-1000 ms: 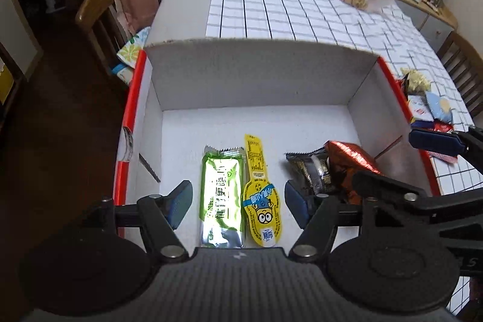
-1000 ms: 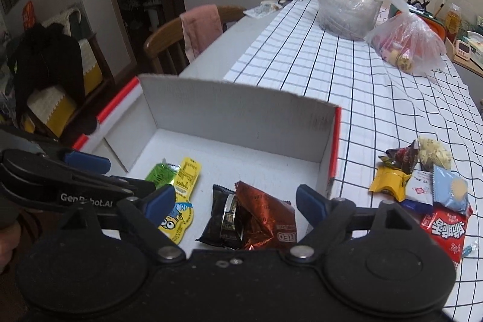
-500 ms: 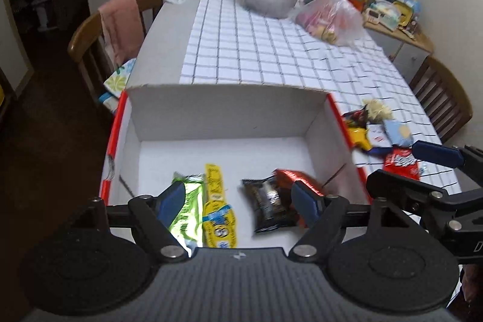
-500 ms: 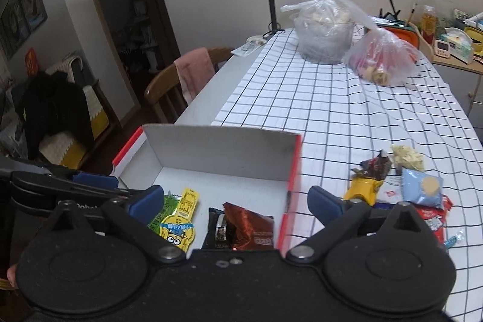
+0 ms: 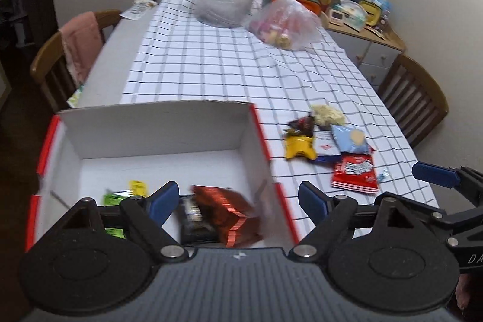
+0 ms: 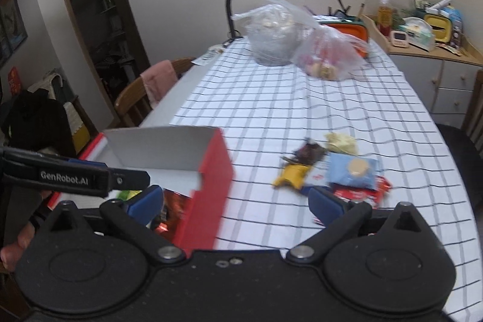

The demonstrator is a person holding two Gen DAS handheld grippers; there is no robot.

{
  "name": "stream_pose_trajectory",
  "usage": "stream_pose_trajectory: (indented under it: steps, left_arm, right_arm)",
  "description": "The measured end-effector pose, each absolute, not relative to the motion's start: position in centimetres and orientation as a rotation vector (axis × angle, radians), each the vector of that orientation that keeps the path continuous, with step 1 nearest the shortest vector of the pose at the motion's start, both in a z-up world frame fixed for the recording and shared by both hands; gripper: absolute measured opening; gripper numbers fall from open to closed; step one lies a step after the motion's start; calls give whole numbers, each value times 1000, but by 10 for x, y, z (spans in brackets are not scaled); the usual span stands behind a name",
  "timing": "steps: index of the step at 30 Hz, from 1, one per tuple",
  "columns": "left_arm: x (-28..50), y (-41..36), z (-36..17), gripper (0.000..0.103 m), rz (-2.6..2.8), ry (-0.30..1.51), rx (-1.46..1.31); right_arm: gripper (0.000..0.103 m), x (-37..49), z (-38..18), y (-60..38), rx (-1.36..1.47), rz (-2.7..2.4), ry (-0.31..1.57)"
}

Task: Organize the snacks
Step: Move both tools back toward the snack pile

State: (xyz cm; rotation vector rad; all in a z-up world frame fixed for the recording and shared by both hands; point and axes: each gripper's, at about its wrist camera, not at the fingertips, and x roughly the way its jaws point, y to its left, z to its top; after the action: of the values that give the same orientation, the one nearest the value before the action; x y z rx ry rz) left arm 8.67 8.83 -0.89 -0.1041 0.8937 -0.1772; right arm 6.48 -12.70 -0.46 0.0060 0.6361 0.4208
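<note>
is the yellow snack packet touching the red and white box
Apart. The left wrist view shows bare checked tablecloth between the yellow snack packet and the red-edged white cardboard box; the right wrist view shows it too.

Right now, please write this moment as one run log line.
left gripper: opening, empty | right gripper: open, empty | box: holds some snacks | snack pile: on tablecloth, outside box

Both grippers lifted back from white box [image 5: 157, 129], now aimed toward right side of surface [image 5: 211, 71]. Left gripper [image 5: 238, 202] jaws opening, much wider than second ago, nothing gripped. Right gripper [image 6: 235, 201] jaws spread fully, empty, straddling box's red right wall. Loose snack pile [image 6: 332, 168] near surface's right edge now ahead of right gripper.
</note>
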Motion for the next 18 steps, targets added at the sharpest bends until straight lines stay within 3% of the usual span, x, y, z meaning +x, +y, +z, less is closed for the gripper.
stream_pose_trajectory:
  steps: [18]
  left_arm:
    - [122,-39,-46,87,-179,936,-52]
  right_arm:
    - [102,118,-29,-241,-130,364,715]
